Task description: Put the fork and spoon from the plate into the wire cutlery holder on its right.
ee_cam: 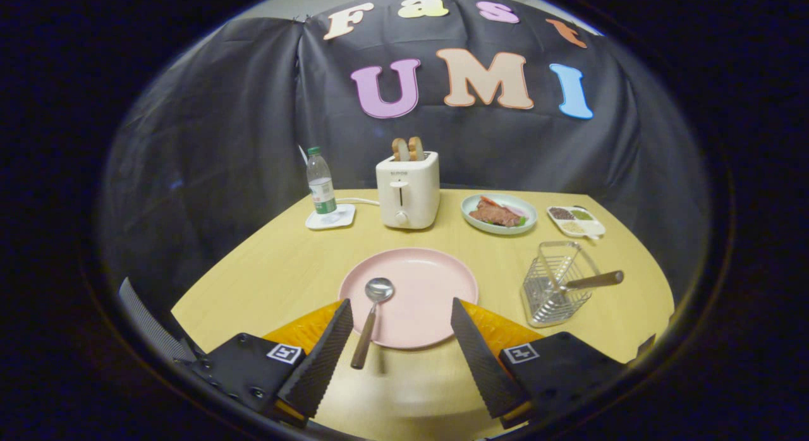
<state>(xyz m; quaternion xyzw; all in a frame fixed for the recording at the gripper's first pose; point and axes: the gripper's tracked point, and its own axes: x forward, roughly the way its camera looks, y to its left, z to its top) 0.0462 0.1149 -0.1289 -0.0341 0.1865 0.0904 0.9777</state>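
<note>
**Spoon lying on the plate, fork already standing in the holder**

The tongs (402,340) are hovering wide apart at the bottom centre of the frame, gripping nothing, with their two fingers (325,359) framing the near edge of the pink plate (430,289). The spoon (373,318) is lying on the left part of that plate, bowl pointing away toward the middle of the frame, while its wooden handle is overhanging the rim and reaching down between the fingers, nearer the left one (whether it is touching that finger cannot be told). The plate is sitting on the pale wooden worktop (272,270) at the centre of the frame. To its right, in the lower right of the frame, the wire cutlery holder (553,283) is standing apart from the plate, and the fork (594,280) is leaning inside it with its wooden handle sticking out to the right. Along the back, in the upper middle of the frame, a water bottle (320,188), a white toaster (408,189) holding two slices of bread, a dish of food (499,213) and a small divided tray (575,221) are lining up from left to right.
</note>
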